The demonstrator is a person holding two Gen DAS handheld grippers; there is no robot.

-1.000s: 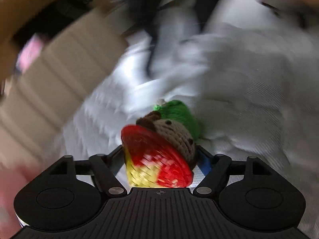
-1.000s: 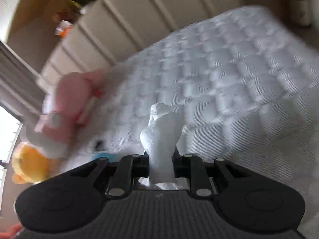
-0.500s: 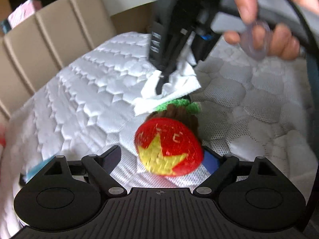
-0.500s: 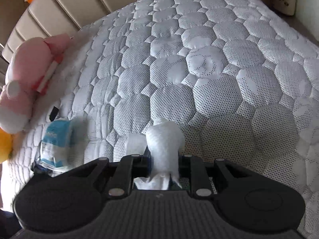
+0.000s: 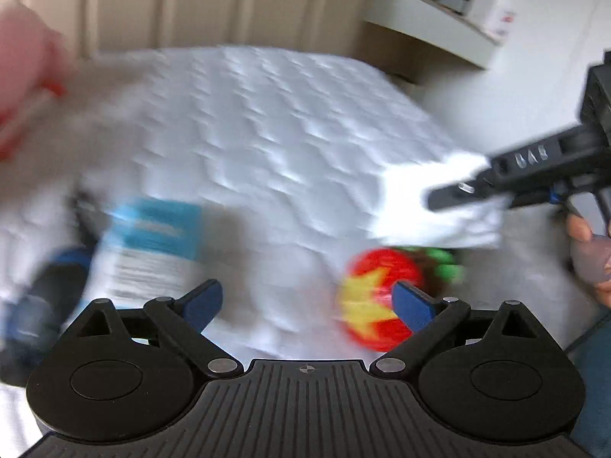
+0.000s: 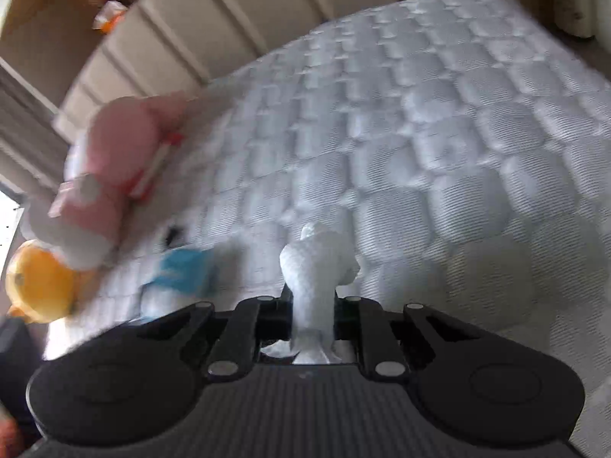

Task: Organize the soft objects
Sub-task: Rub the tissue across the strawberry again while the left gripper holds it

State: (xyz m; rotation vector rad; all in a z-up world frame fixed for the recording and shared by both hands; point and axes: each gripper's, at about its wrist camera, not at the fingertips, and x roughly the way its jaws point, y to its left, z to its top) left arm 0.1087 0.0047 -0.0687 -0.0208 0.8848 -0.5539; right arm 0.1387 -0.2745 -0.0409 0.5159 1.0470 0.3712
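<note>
Blurred crocheted strawberry toy (image 5: 376, 305) lying on mattress (image 5: 267, 122), partly behind left gripper's (image 5: 307, 303) wide, just-opened empty jaws; right gripper (image 6: 311, 316) angled downward, pinching white cloth (image 6: 315, 267).

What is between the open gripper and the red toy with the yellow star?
Nothing visible. The left gripper has just been opening, and its jaws hold nothing. The red toy lies on the mattress right by one blue fingertip. The white cloth in the right gripper sits beyond the toy, not in between.
</note>
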